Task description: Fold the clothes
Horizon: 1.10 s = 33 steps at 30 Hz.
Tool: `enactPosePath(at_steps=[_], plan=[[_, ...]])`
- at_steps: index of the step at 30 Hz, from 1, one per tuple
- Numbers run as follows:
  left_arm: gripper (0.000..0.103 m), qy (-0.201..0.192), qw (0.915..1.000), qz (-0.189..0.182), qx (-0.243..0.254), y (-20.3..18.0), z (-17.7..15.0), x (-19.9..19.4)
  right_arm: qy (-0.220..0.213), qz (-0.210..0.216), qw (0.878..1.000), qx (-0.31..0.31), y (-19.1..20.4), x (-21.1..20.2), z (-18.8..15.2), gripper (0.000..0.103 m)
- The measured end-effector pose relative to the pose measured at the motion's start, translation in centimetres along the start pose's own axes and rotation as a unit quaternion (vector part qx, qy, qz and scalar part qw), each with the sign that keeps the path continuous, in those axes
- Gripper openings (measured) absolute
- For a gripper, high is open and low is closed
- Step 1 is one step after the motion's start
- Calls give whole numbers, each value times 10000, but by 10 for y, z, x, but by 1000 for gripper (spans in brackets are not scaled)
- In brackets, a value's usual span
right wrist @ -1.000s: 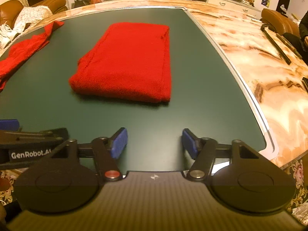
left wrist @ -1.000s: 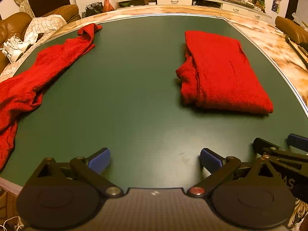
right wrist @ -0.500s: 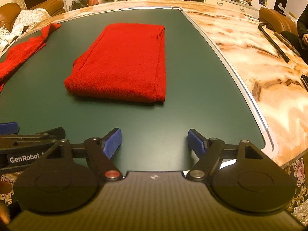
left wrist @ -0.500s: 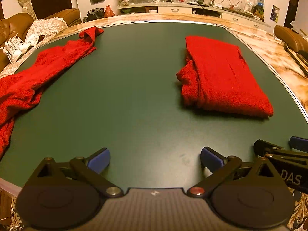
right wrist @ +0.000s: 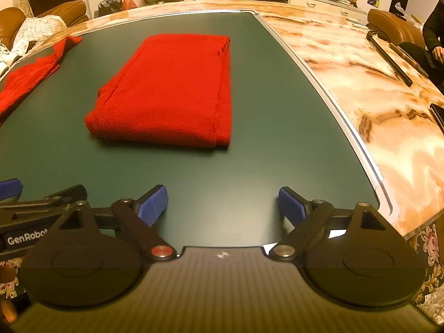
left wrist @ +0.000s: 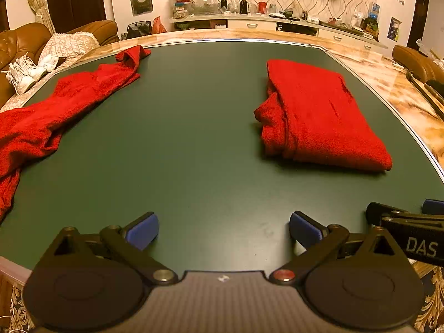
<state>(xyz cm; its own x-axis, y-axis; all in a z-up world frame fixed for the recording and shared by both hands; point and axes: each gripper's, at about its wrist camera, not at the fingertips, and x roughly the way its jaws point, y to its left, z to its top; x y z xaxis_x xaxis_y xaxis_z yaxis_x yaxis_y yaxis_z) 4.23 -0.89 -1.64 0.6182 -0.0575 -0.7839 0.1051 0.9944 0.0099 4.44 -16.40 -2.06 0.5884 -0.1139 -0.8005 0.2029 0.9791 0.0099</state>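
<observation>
Hovering both grippers low over the near edge of the green table mat (right wrist: 249,172). My right gripper (right wrist: 223,204) has just been spreading its jaws, nothing between them; my left gripper (left wrist: 223,230) stands spread too, empty. Folded red garment (right wrist: 172,91) lies flat mid-mat, well ahead of the right fingers. Unfolded red garment (left wrist: 55,111) sprawls over the mat's left edge. Bare mat between them. Marble tabletop (right wrist: 374,83) borders the right side.

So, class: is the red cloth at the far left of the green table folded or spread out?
Spread out, unfolded: the red cloth lies rumpled in a long strip along the table's left edge.
</observation>
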Motion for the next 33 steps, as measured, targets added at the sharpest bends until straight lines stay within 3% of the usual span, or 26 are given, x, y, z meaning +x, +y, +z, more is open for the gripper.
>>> enactPosePath(at_steps=[5, 33], plan=[[103, -96, 10000, -1, -3, 1, -3, -1, 3, -47, 10000, 59, -2, 2, -1, 103], [103, -170, 9998, 24, -38, 0, -5, -2, -68, -74, 9999, 114, -7, 4, -4, 103]])
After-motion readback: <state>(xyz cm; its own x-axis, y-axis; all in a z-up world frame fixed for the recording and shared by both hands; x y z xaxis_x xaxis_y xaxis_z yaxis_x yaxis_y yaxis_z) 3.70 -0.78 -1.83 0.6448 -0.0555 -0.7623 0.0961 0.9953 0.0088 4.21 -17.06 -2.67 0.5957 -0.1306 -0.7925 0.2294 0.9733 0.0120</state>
